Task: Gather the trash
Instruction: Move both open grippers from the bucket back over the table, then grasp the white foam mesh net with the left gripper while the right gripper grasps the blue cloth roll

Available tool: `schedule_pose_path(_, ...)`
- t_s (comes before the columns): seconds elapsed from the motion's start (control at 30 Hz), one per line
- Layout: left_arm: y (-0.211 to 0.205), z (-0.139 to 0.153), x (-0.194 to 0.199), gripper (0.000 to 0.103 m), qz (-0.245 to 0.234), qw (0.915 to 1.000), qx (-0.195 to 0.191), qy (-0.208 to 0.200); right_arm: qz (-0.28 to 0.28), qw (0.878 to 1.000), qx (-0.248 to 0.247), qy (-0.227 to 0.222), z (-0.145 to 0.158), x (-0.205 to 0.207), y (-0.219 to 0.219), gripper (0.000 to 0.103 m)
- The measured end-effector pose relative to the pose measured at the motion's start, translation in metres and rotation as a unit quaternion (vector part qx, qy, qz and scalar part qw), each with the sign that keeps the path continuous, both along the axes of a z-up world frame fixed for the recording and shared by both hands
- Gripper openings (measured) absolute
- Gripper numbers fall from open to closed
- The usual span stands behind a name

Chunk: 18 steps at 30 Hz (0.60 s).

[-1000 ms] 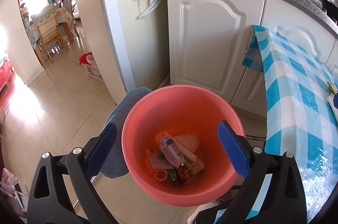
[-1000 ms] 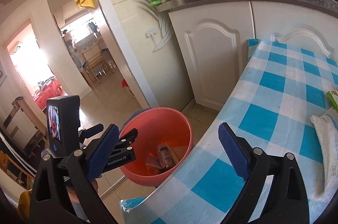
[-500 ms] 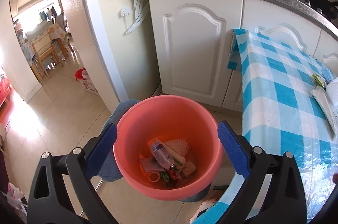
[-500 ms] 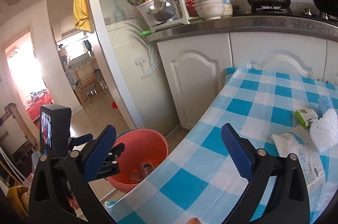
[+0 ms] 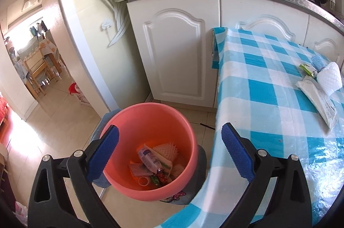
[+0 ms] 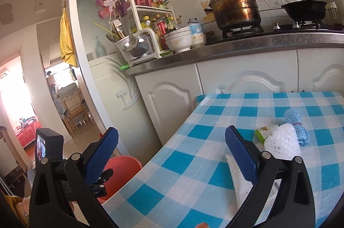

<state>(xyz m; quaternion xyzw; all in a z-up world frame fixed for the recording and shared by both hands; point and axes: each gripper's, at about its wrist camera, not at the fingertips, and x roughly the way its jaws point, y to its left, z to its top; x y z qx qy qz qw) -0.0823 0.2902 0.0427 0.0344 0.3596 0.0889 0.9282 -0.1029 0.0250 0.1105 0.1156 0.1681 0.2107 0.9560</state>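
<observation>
A salmon-pink bucket stands on the floor left of the table and holds several wrappers and a white foam net. My left gripper is open and empty above the bucket. On the blue checked tablecloth lie a flat white packet, a white foam net, a green wrapper and a blue foam net. My right gripper is open and empty over the table's left edge; the white packet lies just behind its right finger, next to the white net.
White kitchen cabinets stand behind the bucket and table. The counter carries a pot, bowls and a utensil rack. A doorway at the left opens onto another room. The bucket rim also shows in the right wrist view.
Both grippers have risen and swung right toward the table. The bucket has slid lower in both views and the trash on the tablecloth has come into view.
</observation>
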Motion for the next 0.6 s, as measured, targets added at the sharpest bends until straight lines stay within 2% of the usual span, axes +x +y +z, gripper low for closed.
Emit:
schedule_pose_path(0.3,-0.038,0.005,0.002,0.096,-0.032,0.9994,0.01,0.002,-0.063,0.997,0.034,0.001,-0.001,0.005,-0.065,0.098)
schedule_pose_path(0.6,-0.076,0.011,0.007,0.097,-0.07,0.9974,0.014,0.004,-0.139,0.988,0.069,0.022,-0.009,0.011,-0.135,0.098)
